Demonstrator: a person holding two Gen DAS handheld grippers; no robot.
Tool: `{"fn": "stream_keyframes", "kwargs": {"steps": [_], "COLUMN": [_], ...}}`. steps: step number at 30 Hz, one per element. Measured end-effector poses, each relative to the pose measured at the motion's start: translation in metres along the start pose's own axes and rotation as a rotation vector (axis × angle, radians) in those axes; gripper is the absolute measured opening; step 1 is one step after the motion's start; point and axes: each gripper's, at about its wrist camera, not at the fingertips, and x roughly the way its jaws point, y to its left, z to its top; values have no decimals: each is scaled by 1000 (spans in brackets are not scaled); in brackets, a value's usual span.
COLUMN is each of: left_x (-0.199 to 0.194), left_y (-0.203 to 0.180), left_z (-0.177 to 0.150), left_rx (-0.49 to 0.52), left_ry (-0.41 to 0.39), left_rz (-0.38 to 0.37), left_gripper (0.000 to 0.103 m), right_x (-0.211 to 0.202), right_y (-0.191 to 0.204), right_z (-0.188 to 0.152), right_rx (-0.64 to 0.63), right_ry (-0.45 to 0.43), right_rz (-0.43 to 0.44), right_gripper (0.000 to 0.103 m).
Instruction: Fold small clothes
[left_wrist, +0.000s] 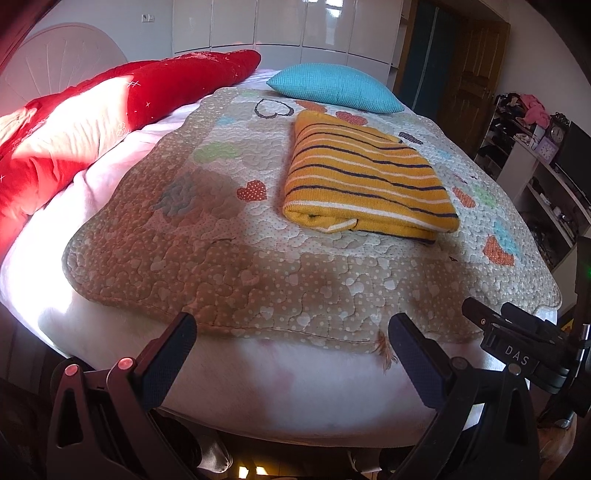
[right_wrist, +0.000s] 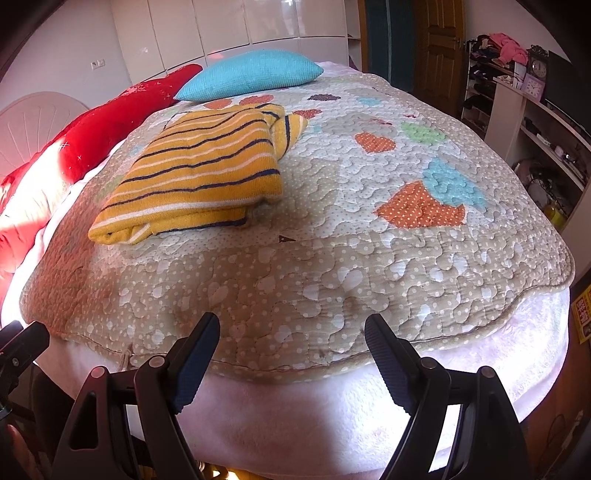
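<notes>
- Both tools hung at the near edge of the bed, nearest the lens: the left tool (left_wrist: 291, 334) and the right tool (right_wrist: 291, 334) each had their jaws spread wide with nothing between them, clear of any cloth.
- Just under them ran the hem of the quilted heart-patterned bedspread (left_wrist: 229, 280), lying over a pale pink blanket (right_wrist: 295, 413).
- Farther up the bedspread lay the yellow striped sweater (left_wrist: 365, 181), already in a compact rectangle with its thick folded edge toward the tools; in the right view the same sweater (right_wrist: 199, 170) showed a sleeve or corner poking out at its far right.
- Judged from that, the fold looked nearly complete, and the step in hand was probably a last tidy or a release and retreat.
- To finish well, the loose far corner would want tucking under, pinched by one tool while the other held the stack flat.
- Any pinch should take only the sweater's layers, not the bedspread beneath, or the quilt would lift and spill the stack.
- A teal pillow (left_wrist: 336, 88) and red bedding (left_wrist: 110, 110) sat beyond and to the left, well apart from the sweater, so no crowding threatened the work.
</notes>
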Motion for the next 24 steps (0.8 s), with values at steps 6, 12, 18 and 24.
{"fn": "stream_keyframes", "kwargs": {"steps": [6, 12, 18, 24], "left_x": [1, 7, 10, 18], "left_y": [0, 1, 1, 2], "left_z": [-1, -3, -5, -8], "left_rx": [-1, -8, -3, -3], "left_ry": [1, 24, 34, 61], "left_rz": [8, 10, 6, 1], "left_gripper": [103, 103, 103, 103], "right_x": [1, 3, 2, 4], "right_y": [1, 0, 2, 7], "right_z": [-1, -1, -2, -5], "right_rx": [-2, -1, -11, -26], "right_ry": [-1, 5, -1, -4], "right_rz": [1, 3, 5, 1], "right_gripper": [85, 86, 86, 87]}}
